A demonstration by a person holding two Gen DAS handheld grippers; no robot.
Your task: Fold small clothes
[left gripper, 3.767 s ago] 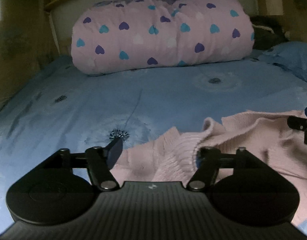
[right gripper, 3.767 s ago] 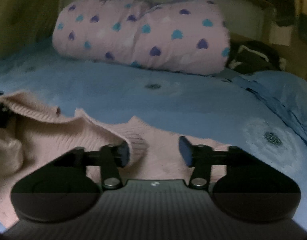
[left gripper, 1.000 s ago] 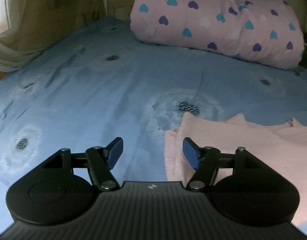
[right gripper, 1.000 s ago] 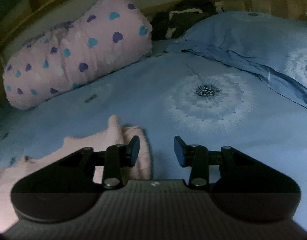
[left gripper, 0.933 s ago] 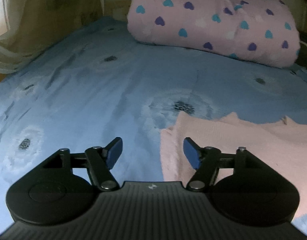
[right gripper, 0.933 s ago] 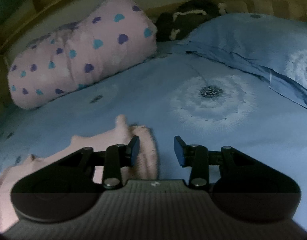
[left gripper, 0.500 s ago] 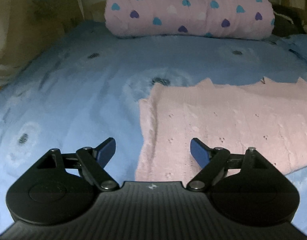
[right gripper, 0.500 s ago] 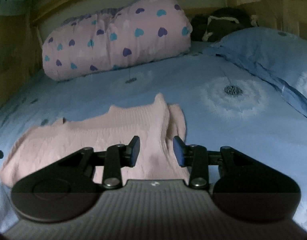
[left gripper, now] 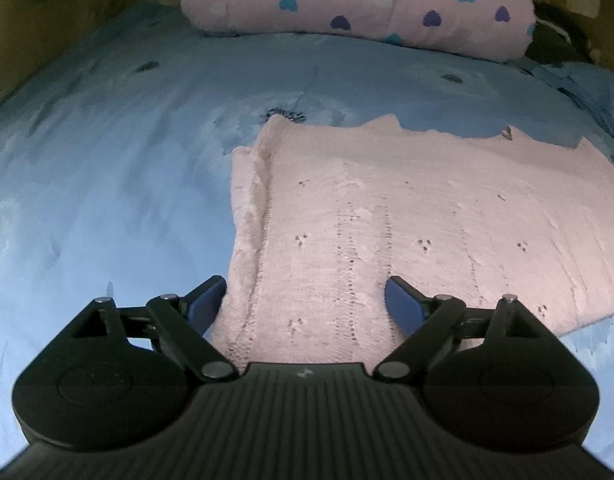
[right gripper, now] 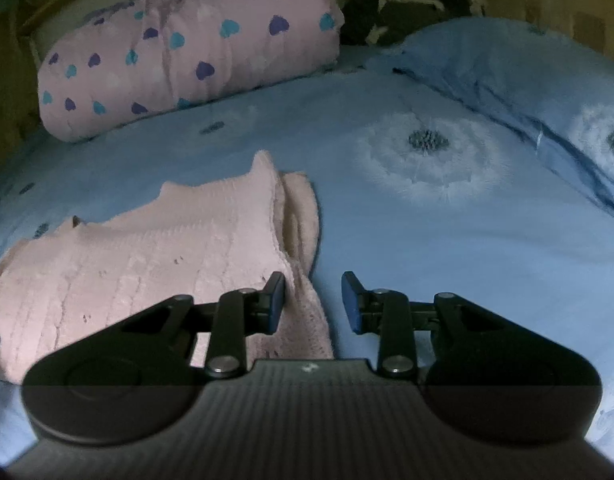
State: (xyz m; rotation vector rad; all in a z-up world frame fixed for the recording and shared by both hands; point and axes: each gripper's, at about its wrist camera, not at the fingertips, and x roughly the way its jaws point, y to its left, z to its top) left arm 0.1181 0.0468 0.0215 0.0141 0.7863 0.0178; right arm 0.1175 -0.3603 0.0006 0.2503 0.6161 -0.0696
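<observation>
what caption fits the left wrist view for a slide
Open left tool poised over the near left edge of a pink knit sweater spread flat on the blue bedsheet.

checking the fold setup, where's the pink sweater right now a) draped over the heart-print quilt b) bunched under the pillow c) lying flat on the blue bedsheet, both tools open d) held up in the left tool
c: the pink sweater lies spread on the blue bedsheet, with the left tool and right tool both open and gripping nothing.
</observation>
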